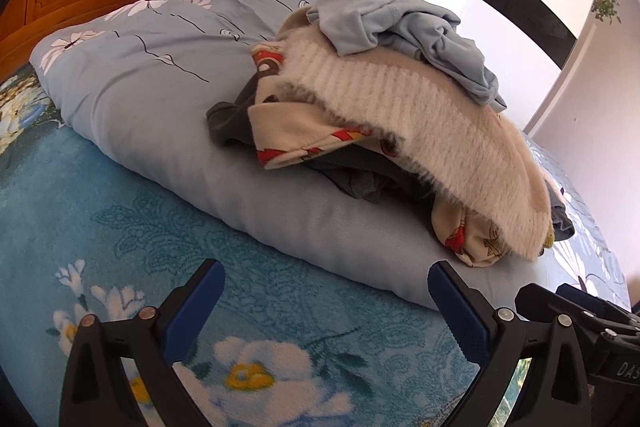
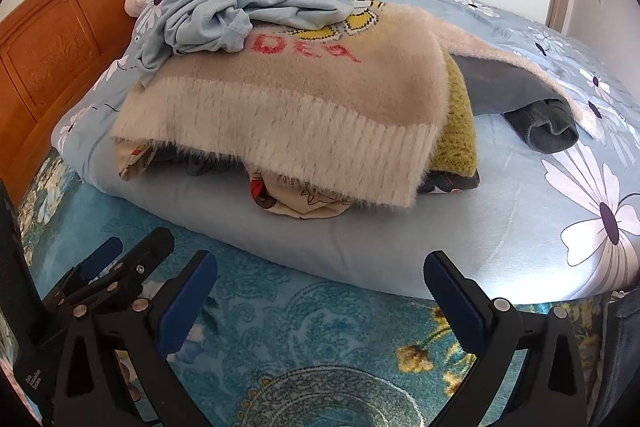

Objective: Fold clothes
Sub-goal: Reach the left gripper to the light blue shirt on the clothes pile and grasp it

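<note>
Gaping wide and empty — both grippers, left (image 1: 326, 301) and right (image 2: 320, 293) — before sweater (image 2: 320, 95) reading "DEA".

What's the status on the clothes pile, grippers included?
Left gripper open, empty. Right gripper open, empty. Clothes pile unfolded on folded quilt, light blue garment on top. Nothing blocking.

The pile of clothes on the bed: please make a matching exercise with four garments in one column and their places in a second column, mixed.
1. light blue garment
2. fuzzy beige sweater
3. green knit
4. dark grey garment

a. under the sweater's right edge
b. on top of the pile
c. stretching right onto the quilt
d. draped over most of the pile

Pairs: 1-b, 2-d, 3-a, 4-c
</note>
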